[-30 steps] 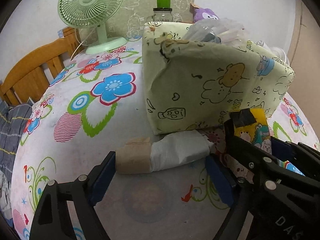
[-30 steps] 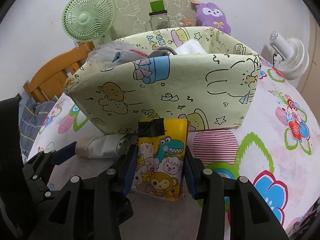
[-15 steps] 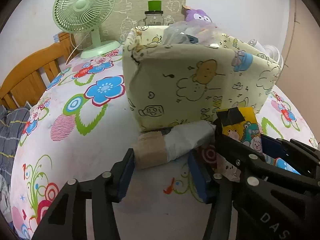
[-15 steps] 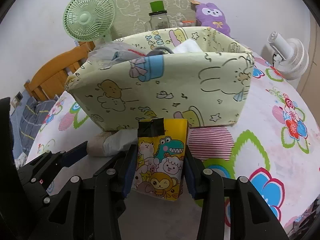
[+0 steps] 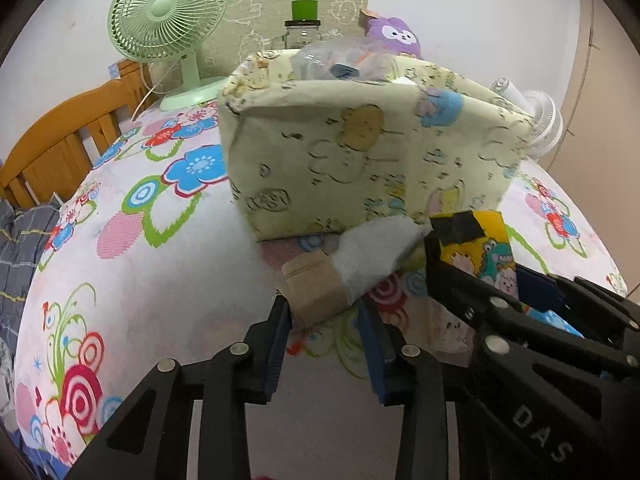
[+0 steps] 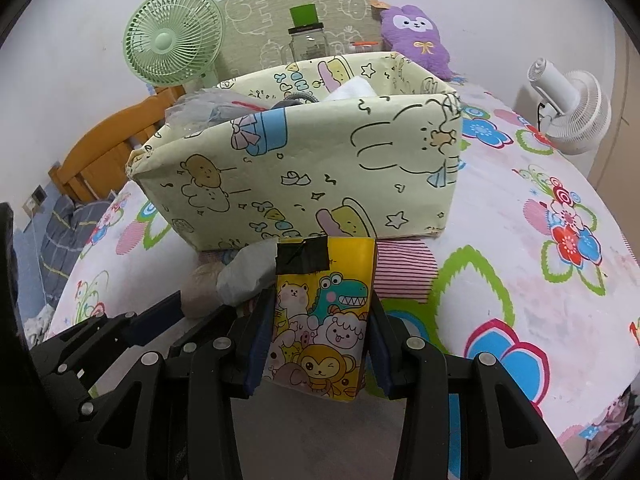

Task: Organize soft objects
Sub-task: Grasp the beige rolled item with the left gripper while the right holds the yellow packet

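Observation:
A soft roll [image 5: 320, 290], brown paper at one end and white at the other, leans against the foot of the pale yellow cartoon-print box [image 5: 360, 152]. My left gripper [image 5: 323, 312] is closing, and its blue pads press the brown end between them. A yellow cartoon packet [image 6: 320, 320] with black tape on top stands upright in front of the box [image 6: 320, 168], and my right gripper [image 6: 320, 304] is shut on it. In the right wrist view the roll [image 6: 240, 276] lies just left of the packet. The box holds a clear plastic bag and white soft things.
The floral tablecloth [image 5: 160, 240] covers a round table. At the back stand a green fan [image 5: 168, 24], a jar with a green lid [image 6: 306, 36] and a purple plush [image 6: 416, 36]. A white fan [image 6: 572, 108] sits at the right edge. A wooden frame [image 5: 60, 144] lies beyond the left.
My left jaws went from wide apart to closed in on the roll's brown end, and the gripper moved closer to the box. The right gripper kept still with the packet.

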The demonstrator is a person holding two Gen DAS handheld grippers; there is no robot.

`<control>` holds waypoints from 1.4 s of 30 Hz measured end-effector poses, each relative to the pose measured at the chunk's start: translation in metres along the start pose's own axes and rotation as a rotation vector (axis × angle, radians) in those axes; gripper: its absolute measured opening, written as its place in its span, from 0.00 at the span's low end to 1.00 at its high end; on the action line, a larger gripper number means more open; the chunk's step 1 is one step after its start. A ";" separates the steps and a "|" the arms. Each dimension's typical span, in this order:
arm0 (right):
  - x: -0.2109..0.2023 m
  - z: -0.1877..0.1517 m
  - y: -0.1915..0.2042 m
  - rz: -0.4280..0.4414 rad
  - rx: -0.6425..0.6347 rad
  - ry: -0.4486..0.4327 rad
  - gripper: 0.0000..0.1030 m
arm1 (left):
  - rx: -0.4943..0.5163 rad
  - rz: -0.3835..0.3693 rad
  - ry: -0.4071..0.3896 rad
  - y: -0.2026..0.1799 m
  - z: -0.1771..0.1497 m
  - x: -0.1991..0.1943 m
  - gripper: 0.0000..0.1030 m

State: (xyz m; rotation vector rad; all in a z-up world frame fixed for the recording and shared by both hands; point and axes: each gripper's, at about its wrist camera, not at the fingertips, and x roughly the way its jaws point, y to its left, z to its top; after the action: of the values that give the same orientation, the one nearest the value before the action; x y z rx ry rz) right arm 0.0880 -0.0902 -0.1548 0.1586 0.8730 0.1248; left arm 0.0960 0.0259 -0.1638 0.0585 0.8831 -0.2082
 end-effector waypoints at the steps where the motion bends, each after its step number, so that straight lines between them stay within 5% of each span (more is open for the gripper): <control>1: -0.001 -0.001 -0.002 0.000 0.001 0.000 0.45 | 0.003 -0.003 0.002 -0.002 -0.002 -0.001 0.34; 10: -0.005 -0.003 -0.017 0.009 0.027 0.011 0.45 | 0.055 -0.010 0.003 -0.021 -0.006 -0.008 0.59; 24: -0.003 0.006 -0.021 -0.025 0.032 0.030 0.45 | 0.096 0.039 -0.006 -0.017 0.015 0.002 0.70; 30: 0.001 0.010 -0.019 -0.046 0.025 0.039 0.45 | 0.113 0.002 0.005 -0.015 0.020 0.015 0.70; 42: 0.003 0.011 -0.017 -0.064 0.012 0.038 0.45 | 0.099 -0.060 0.006 -0.024 0.015 0.016 0.32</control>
State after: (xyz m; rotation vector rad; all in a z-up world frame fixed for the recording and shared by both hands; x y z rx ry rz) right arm 0.0987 -0.1072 -0.1531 0.1397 0.9156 0.0633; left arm 0.1121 -0.0022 -0.1662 0.1245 0.8810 -0.3082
